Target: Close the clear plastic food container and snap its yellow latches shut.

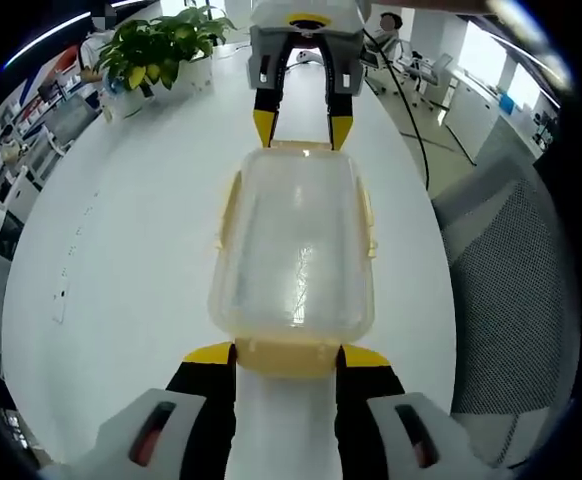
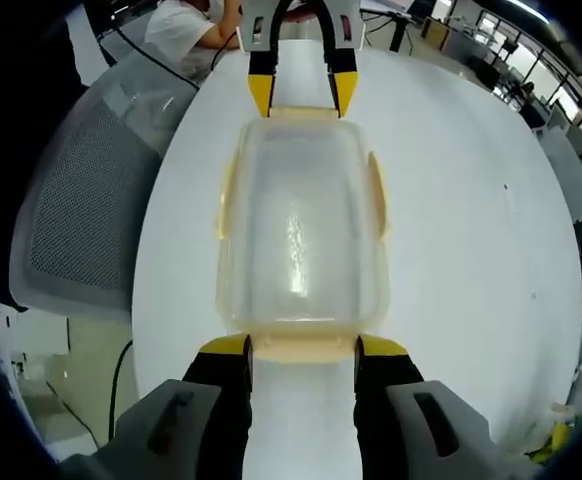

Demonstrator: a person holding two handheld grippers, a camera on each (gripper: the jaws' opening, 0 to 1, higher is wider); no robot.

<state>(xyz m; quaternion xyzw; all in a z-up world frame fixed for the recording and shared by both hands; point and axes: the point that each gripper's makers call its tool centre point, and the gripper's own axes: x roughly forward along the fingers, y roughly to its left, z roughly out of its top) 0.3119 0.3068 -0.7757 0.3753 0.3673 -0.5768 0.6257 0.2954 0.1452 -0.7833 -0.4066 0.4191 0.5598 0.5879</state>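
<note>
The clear plastic container (image 1: 296,245) (image 2: 301,230) lies lid-on on the white table (image 1: 121,260), lengthwise between my two grippers. Pale yellow latches (image 1: 229,205) (image 2: 378,195) hang along its long sides, flared slightly outward. My left gripper (image 1: 287,356) is open, its yellow-tipped jaws straddling the near end latch (image 1: 286,358). My right gripper (image 2: 302,347) is open too, with the opposite end latch (image 2: 303,348) between its jaws. Each gripper appears at the far end in the other's view: the right gripper (image 1: 302,128) and the left gripper (image 2: 302,95).
A potted green plant (image 1: 156,50) stands on the table's far left part. A grey mesh chair (image 1: 516,260) (image 2: 91,180) sits beside the table edge. A person in a white shirt (image 2: 186,25) sits behind the chair. Cables run past the table's far edge.
</note>
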